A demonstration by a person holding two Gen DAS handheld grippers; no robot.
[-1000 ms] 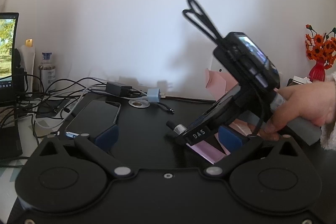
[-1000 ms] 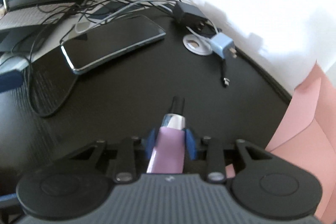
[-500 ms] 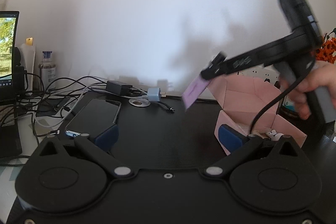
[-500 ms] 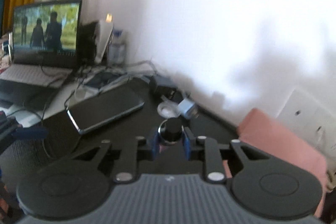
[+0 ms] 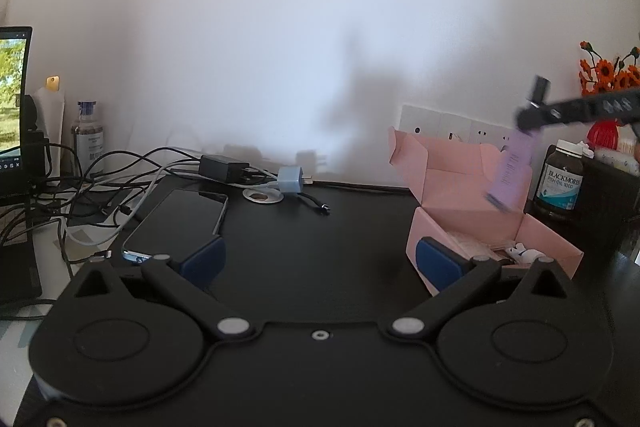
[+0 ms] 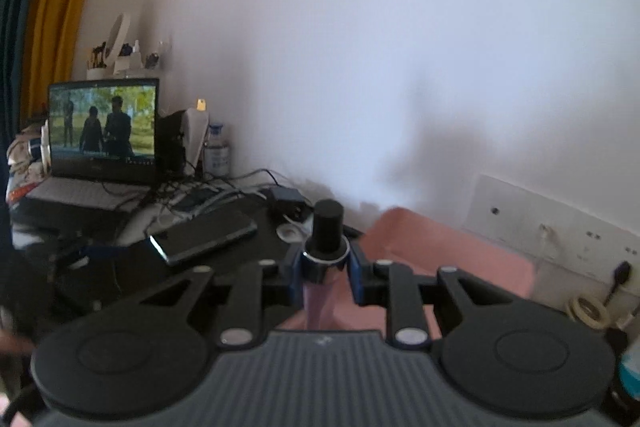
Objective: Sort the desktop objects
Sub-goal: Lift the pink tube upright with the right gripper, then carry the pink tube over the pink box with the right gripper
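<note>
Now, right gripper (image 6: pixel 325 269) held up in the air w/ fingers levelled out toward the wall, clenched on purple tube (image 6: pixel 320 297) just below its black cap (image 6: pixel 328 225); cap stuck up above the blue pads (image 6: pixel 356 277), tube body hung down beneath. Seen from left wrist cam as a dark bar (image 5: pixel 576 109) coming in from the right edge, roughly horizontal, tipped slightly down at the tip, w/ the tube (image 5: pixel 510 171) dangling slanted & motion-blurred over the open pink box (image 5: pixel 468 195). Tube bottom end above the box opening, not touching it as far as could be told. Holding hand barely in frame at far right, too little to describe.

Left gripper (image 5: pixel 318 261) kept low over the black desk (image 5: pixel 312 239), level, pads spread wide apart, nothing between them. Left pad (image 5: pixel 202 261) just beside phone (image 5: pixel 178 221) corner; right pad (image 5: pixel 438 263) overlapped the box's front wall, contact unclear.

Box flaps up, small white items lay inside. Behind: blue charger plug (image 5: pixel 292 179), black adapter (image 5: pixel 222 167), cable tangle (image 5: pixel 100 183), laptop (image 6: pixel 102 131) w/ video on, fish oil bottle (image 5: pixel 560 177) right of box.
</note>
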